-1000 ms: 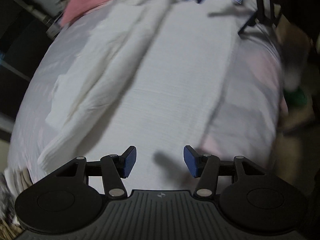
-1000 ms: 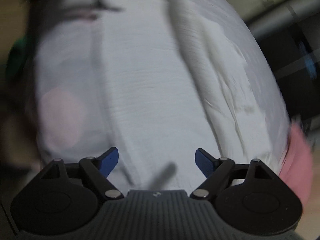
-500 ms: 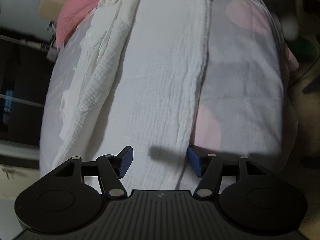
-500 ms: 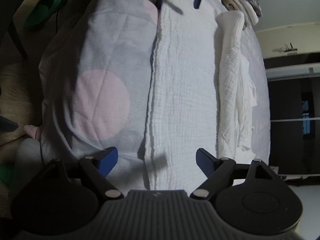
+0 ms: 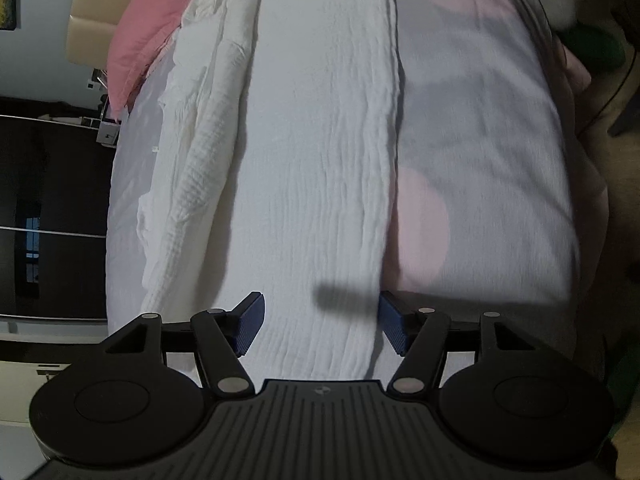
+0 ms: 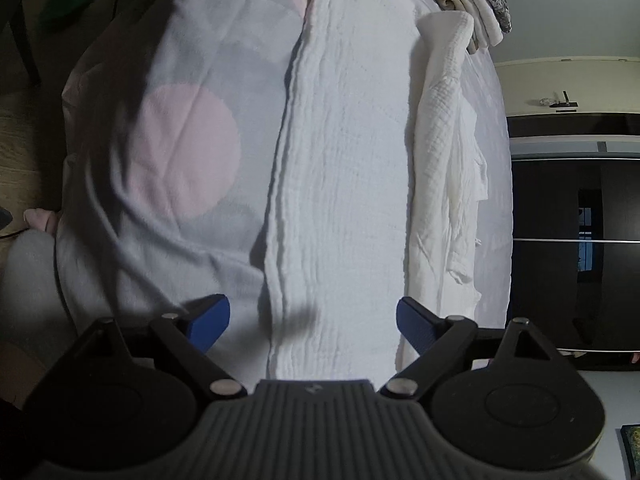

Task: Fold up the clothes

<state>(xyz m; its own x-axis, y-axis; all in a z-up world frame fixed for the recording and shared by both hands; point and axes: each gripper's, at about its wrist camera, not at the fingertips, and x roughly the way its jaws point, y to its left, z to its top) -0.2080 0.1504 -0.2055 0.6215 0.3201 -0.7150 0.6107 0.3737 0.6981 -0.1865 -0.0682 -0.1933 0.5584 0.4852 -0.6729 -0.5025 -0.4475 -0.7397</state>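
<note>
Your left tongs (image 5: 320, 322): apart, hovering over white garment (image 5: 320, 160) | your right tongs (image 6: 313, 322): apart, nothing gripped | garment mid-frame on bed (image 5: 480, 140)

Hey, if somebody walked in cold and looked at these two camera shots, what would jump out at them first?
Probably the long white crinkled cloth, folded into a strip running lengthwise down the middle of the bed. Beside it lies a bunched white garment, and the bedspread on the other side shows big pale pink dots. The left gripper and right gripper hover open at opposite ends of the strip, gripping nothing.
</note>
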